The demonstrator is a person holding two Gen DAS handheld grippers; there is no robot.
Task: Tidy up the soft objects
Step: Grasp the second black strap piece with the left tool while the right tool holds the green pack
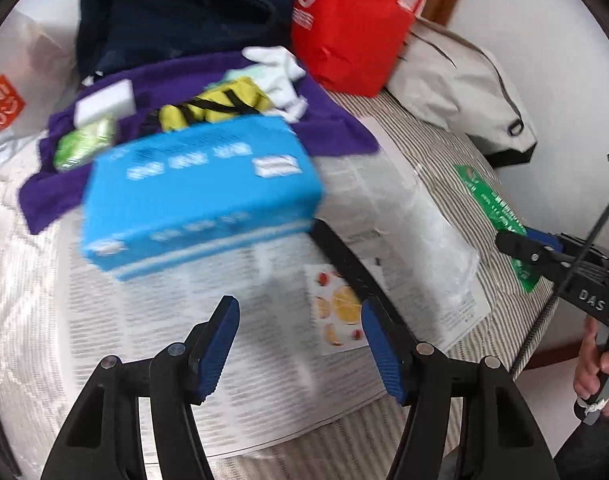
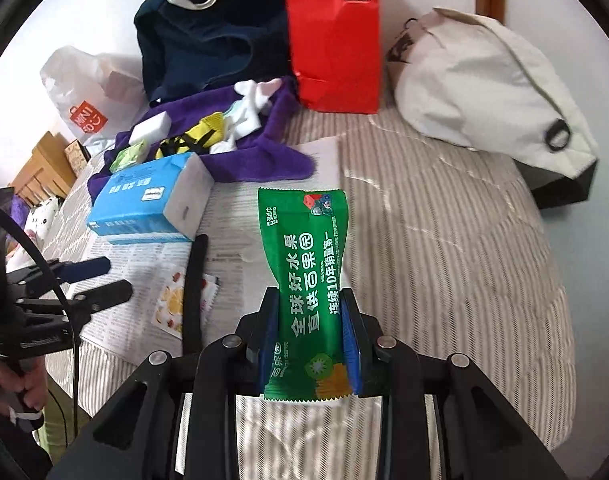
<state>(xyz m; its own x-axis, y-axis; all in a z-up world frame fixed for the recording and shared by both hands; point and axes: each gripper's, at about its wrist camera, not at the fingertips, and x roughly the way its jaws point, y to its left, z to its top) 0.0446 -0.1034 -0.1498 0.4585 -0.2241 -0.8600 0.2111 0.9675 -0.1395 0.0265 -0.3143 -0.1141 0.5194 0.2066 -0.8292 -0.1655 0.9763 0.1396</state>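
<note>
1. Green foil pouch [image 2: 310,276] is pinched between the blue pads of my right hand-held gripper [image 2: 310,332], raised above the striped bed [image 2: 444,260].
2. My left hand-held gripper [image 1: 300,344] is spread with nothing between its fingers, over newspaper [image 1: 152,320].
3. Blue tissue pack [image 1: 200,196] lies on the newspaper, its far edge on the purple cloth [image 1: 336,128].
4. Red paper bag [image 1: 352,20] stands behind.

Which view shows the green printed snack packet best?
The right wrist view: the green printed snack packet fills the centre, sharp, pinched between the right gripper pads. The left wrist view shows only a strip of it at the right, partly behind that gripper.
</note>
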